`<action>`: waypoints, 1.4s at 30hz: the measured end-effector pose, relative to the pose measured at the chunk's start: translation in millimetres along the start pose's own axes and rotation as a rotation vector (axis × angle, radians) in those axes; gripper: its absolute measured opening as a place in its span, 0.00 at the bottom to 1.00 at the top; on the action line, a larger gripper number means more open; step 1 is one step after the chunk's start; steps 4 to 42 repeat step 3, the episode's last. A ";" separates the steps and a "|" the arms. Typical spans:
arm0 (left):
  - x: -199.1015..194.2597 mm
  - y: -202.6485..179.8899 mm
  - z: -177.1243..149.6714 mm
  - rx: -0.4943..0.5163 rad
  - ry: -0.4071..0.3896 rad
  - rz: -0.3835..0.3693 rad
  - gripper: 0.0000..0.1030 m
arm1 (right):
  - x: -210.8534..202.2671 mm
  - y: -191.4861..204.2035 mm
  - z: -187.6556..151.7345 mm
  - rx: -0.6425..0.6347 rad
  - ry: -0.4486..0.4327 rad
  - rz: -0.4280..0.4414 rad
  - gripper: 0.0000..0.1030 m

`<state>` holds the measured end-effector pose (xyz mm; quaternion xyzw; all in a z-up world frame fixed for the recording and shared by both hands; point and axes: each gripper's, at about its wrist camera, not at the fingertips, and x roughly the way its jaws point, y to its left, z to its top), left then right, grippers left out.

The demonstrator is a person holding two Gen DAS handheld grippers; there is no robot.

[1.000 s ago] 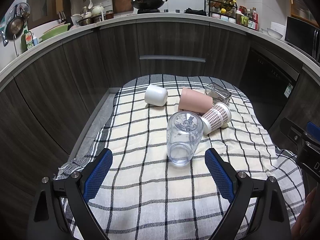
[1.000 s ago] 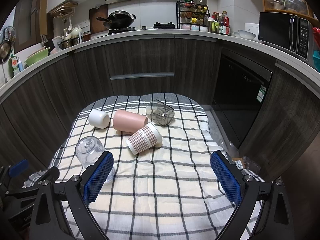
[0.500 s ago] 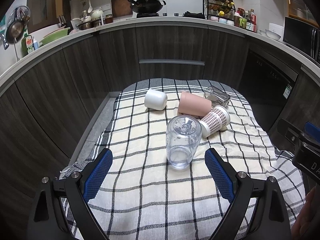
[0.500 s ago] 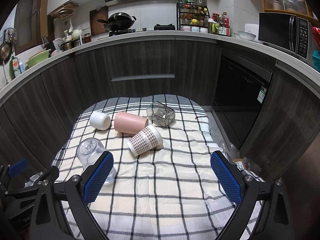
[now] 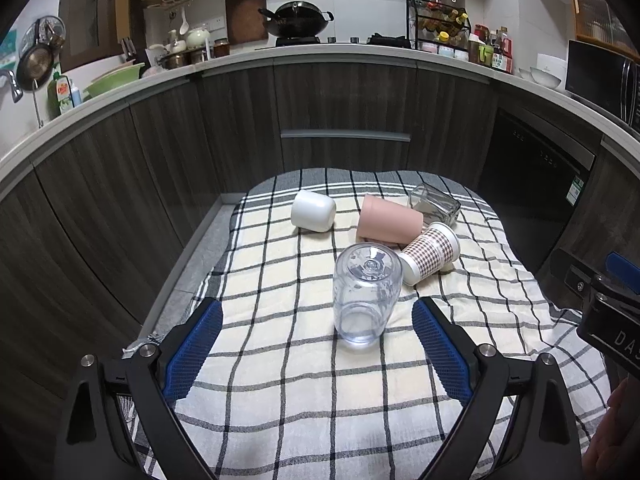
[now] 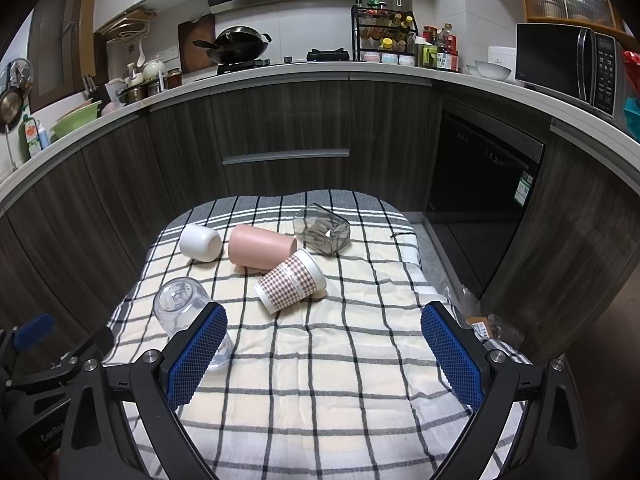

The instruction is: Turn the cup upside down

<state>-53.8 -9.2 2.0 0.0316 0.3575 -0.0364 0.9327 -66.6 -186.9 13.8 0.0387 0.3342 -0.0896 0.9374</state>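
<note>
Clear cup stands near the middle of the checked cloth, just ahead of the left gripper and roughly centred between its blue pads, though not touching either. That gripper is spread wide and holds nothing. The right gripper is spread just as wide and is also empty. It hangs over a bare stretch of cloth, with the clear cup off by its left finger. The cup's long axis runs close to vertical, and the disc with the moulding nub faces up. I take that disc for the base, so the mouth looks to be down on the fabric and this cup looks already turned. Beyond it the pink cup lies on its side, axis roughly level, touching the checked paper cup, which is also on its side with one white-rimmed end toward the left gripper. A glass jar lies tipped just behind them, and a small white cup lies apart to the left. If another cup is to be turned, I would grip it across the middle of its wall, lift it free of its neighbours before rotating, and set the rim down flat. The cloth is soft and wrinkled, and a tilted landing could topple it.
</note>
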 end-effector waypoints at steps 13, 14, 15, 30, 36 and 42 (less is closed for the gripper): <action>2.5 0.2 0.1 0.001 0.015 0.003 0.95 | -0.4 -0.5 -0.2 0.001 0.001 0.000 0.95; 2.5 0.2 0.1 0.001 0.015 0.003 0.95 | -0.4 -0.5 -0.2 0.001 0.001 0.000 0.95; 2.5 0.2 0.1 0.001 0.015 0.003 0.95 | -0.4 -0.5 -0.2 0.001 0.001 0.000 0.95; 2.5 0.2 0.1 0.001 0.015 0.003 0.95 | -0.4 -0.5 -0.2 0.001 0.001 0.000 0.95; 2.5 0.2 0.1 0.001 0.015 0.003 0.95 | -0.4 -0.5 -0.2 0.001 0.001 0.000 0.95; 2.5 0.2 0.1 0.001 0.015 0.003 0.95 | -0.4 -0.5 -0.2 0.001 0.001 0.000 0.95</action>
